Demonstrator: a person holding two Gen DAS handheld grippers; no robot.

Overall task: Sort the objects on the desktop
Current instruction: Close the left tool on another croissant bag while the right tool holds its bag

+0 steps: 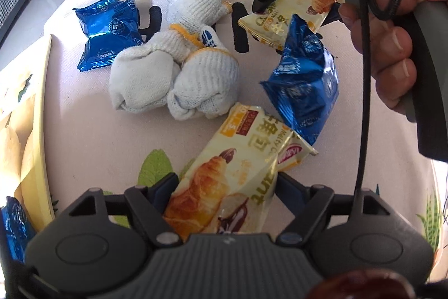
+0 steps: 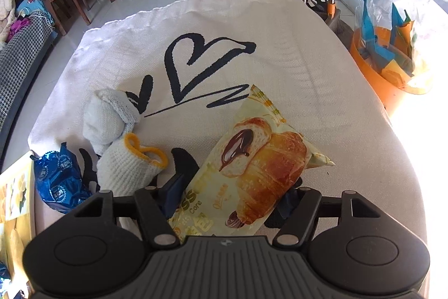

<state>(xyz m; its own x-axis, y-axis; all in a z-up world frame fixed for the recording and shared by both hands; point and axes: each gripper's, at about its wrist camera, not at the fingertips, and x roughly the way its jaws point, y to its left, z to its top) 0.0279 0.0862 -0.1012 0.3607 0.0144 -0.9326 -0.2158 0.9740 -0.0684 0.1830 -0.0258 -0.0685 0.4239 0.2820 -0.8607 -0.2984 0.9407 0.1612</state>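
Cream cloth (image 1: 92,131) printed with black lettering covers the tabletop, tiled floor and wooden chairs beyond it. From the left wrist view: the left gripper (image 1: 226,187) sits at the bottom centre, pinching the near end of a croissant packet (image 1: 238,167), a pad pressing on each side. Rolled white work gloves (image 1: 173,80) with yellow cuffs lie mid-frame; one blue foil snack pack (image 1: 107,30) sits upper left, another blue pack (image 1: 305,77) right of centre, resting on the packet's far end. Upper right, a hand (image 1: 392,27) carries the right gripper (image 1: 296,4), which grips a second croissant packet (image 1: 291,16). At the left edge runs a yellow-rimmed tray (image 1: 46,108), seemingly already holding a snack.

Over to the right wrist view: right gripper (image 2: 235,195) at bottom centre, clamped on its croissant packet (image 2: 252,159), which angles toward the upper right over the cloth (image 2: 280,52). A glove (image 2: 131,167) and a blue pack (image 2: 58,181) sit lower left; an orange bin (image 2: 375,74) stands right.

Both grasps look made, so this is the pick-up step. Next, probably, lift both clear and carry them to the tray; the left lift must slide out from under that blue pack.
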